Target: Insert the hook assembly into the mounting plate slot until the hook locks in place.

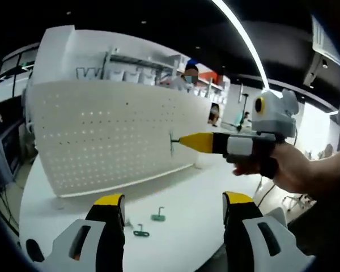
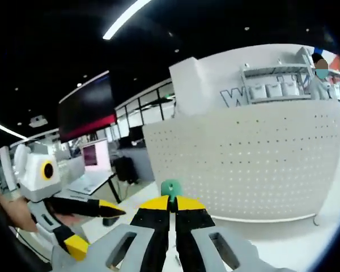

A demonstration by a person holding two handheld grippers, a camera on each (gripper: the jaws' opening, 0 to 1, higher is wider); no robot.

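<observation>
We are in a bright showroom with long ceiling light strips, shelving along the back wall and a person standing behind the work area; a white table (image 1: 187, 192) carries an upright white pegboard (image 1: 113, 141) dotted with rows of small holes. In the left gripper view our left gripper (image 1: 173, 205) hangs over the table with its yellow-tipped jaws spread wide and nothing between them, and two spare green hooks (image 1: 149, 223) lie flat on the tabletop between and beyond those jaws. From the right, a hand (image 1: 289, 164) brings our right gripper (image 1: 181, 141) in, its yellow tip right at the board face, where a small dark green hook (image 1: 172, 143) sits against the holes. In the right gripper view those jaws are pressed together on the green hook, whose rounded end pokes up between the tips, with the pegboard beyond; we cannot tell whether it has seated in a slot
</observation>
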